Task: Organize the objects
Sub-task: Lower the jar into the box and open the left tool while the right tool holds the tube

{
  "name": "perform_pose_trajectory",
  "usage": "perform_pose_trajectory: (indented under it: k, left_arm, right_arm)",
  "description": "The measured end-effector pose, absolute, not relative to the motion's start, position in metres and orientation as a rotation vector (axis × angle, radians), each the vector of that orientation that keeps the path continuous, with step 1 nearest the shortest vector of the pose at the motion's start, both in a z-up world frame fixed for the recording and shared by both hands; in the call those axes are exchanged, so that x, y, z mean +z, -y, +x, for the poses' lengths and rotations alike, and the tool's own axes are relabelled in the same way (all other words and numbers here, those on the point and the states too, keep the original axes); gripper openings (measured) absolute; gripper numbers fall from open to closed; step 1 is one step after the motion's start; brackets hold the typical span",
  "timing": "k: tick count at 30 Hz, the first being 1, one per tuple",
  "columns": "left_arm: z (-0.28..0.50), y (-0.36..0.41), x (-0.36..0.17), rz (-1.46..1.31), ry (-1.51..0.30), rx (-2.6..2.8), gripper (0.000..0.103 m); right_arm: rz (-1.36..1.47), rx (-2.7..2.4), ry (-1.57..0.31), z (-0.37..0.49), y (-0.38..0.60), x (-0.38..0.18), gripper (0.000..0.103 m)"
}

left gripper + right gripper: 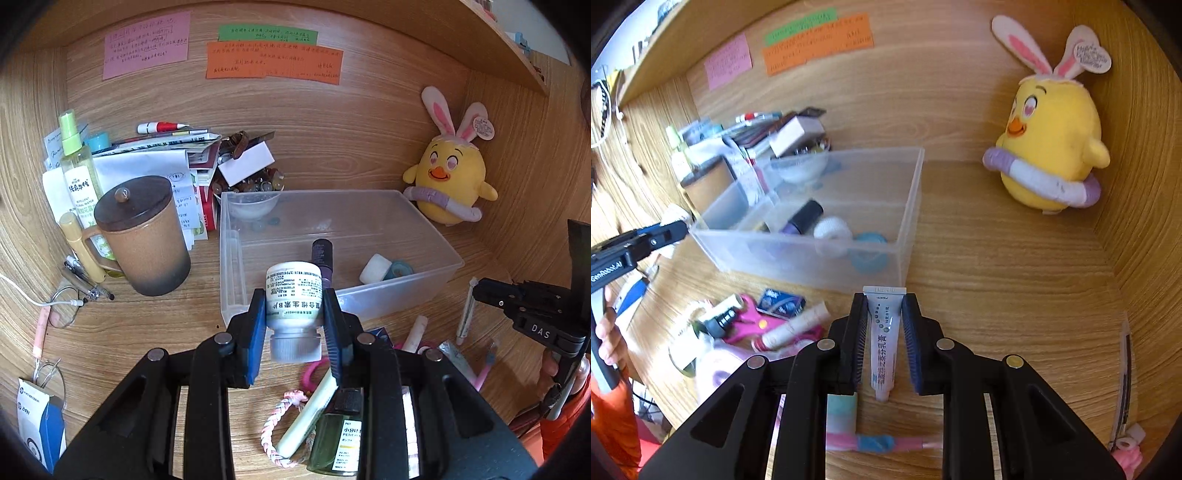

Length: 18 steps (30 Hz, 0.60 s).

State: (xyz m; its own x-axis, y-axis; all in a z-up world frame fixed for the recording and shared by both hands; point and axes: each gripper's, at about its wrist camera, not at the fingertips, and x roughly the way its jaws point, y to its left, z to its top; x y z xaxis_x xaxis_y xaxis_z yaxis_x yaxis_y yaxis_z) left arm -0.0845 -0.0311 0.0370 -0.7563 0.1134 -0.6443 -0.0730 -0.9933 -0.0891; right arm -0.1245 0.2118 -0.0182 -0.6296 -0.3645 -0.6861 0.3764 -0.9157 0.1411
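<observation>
Far left of tabletop: one spray bottle, one lidded brown mug, paper pile behind, pens and glasses near mug base. All apparently untouched, outside the bin.

Centre: one clear plastic bin, roughly a third filled at a guess. Inside, counted: one purple-capped bottle, one white tape roll, one teal tape roll. Small bowl seen at back-left corner through the wall; cannot tell if inside or behind.

Left claw clamped on one white pill bottle, cap toward the camera, held just at the bin's near wall, not yet dropped in. Judged: mid-delivery.

Below left claw, loose on tabletop: one braided bracelet, one pale green tube, one small green glass bottle, pink scissors, one cream stick, one blue packet. Still to sort.

Right claw straddling one white ointment tube; left pad touching, right pad seemingly with a gap, so grip not confirmed — cannot tell. Tube near bin's front wall, outside it.

Far right: one yellow chick plush against back wall, apart from bin. Thin pen-like item at right edge.

Overall: early-to-mid; three items in, many left.
</observation>
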Motion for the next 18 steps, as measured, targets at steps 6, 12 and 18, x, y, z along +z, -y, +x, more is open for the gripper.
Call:
perform_pose_trajectory:
  k: [6, 12, 18]
  left_arm:
    - [-0.098, 0.033, 0.048, -1.025, 0.092, 2.877, 0.029]
    - [-0.122, 0.036, 0.051, -1.04, 0.08, 2.883, 0.029]
    - [-0.148, 0.038, 0.039, -1.112, 0.083, 2.861, 0.029]
  right_arm:
    - [1.023, -2.491, -0.008, -0.133, -0.205, -0.007, 0.005]
    - [1.18, -2.496, -0.057, -0.137, -0.207, -0.034, 0.011]
    - [1.311, -2.456, -0.019, -0.147, -0.207, -0.065, 0.025]
